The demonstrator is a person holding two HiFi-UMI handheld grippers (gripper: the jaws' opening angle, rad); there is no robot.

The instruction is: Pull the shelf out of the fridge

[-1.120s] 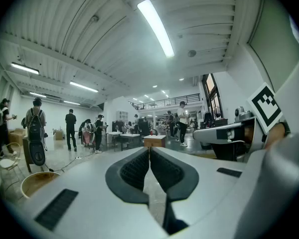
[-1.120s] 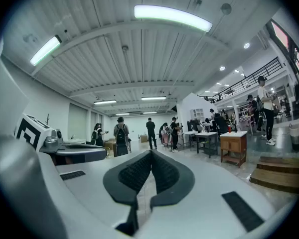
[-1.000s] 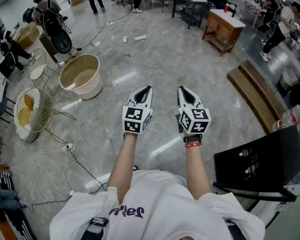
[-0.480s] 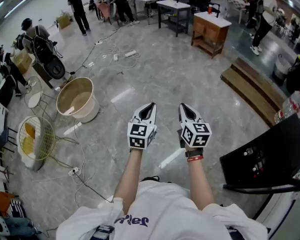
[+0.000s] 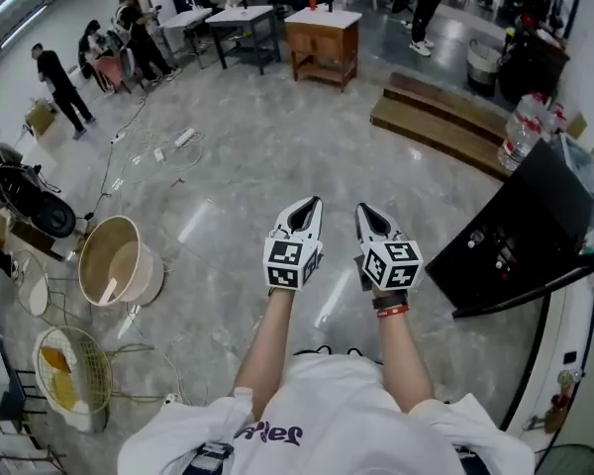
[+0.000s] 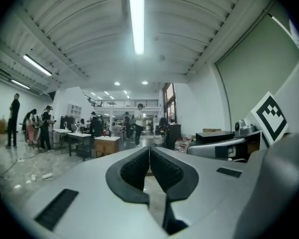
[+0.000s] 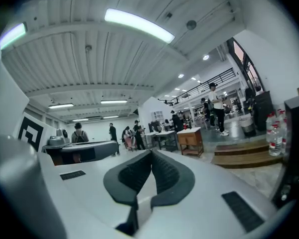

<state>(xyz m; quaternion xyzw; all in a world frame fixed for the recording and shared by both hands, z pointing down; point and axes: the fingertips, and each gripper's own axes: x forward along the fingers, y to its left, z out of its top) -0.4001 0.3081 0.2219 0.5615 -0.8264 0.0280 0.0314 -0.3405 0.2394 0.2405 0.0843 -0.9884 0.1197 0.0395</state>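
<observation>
Here, two tongs hang side by side over the floor [image 5: 238, 166]: left tongs [image 5: 310, 204] and right tongs [image 5: 364, 210], both closed, empty.

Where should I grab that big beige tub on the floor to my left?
Take the beige tub by its rim, coming down from above on its near side. It stands upright, mouth up, so the thin wall is what jaws can likely straddle. The left gripper is nearer but shut; open it first.
</observation>
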